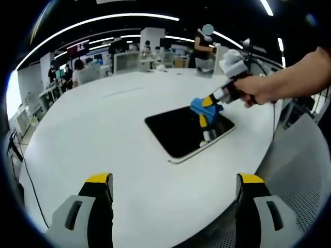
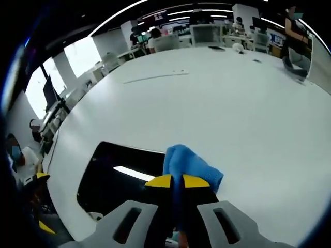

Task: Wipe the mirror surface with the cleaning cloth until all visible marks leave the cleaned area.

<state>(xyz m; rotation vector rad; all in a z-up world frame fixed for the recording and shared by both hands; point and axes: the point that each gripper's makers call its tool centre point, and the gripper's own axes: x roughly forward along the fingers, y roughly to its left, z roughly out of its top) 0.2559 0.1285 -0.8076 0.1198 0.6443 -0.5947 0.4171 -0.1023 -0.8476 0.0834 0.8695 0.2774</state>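
Observation:
A dark rectangular mirror (image 1: 183,129) lies flat on the round white table (image 1: 103,124). In the left gripper view my right gripper (image 1: 208,102) comes in from the right, held by a hand, shut on a blue cleaning cloth (image 1: 200,105) pressed on the mirror's far right part. My left gripper (image 1: 175,185) hovers open over the near table, well short of the mirror. In the right gripper view the right gripper (image 2: 177,181) pinches the blue cloth (image 2: 187,163) over the mirror (image 2: 119,178), which reflects a ceiling light.
The table's edge (image 1: 269,150) curves close by the mirror's right side, with grey floor beyond. Desks, monitors and people (image 1: 77,72) stand at the far side of the room. A thin strip (image 2: 155,77) lies on the far table.

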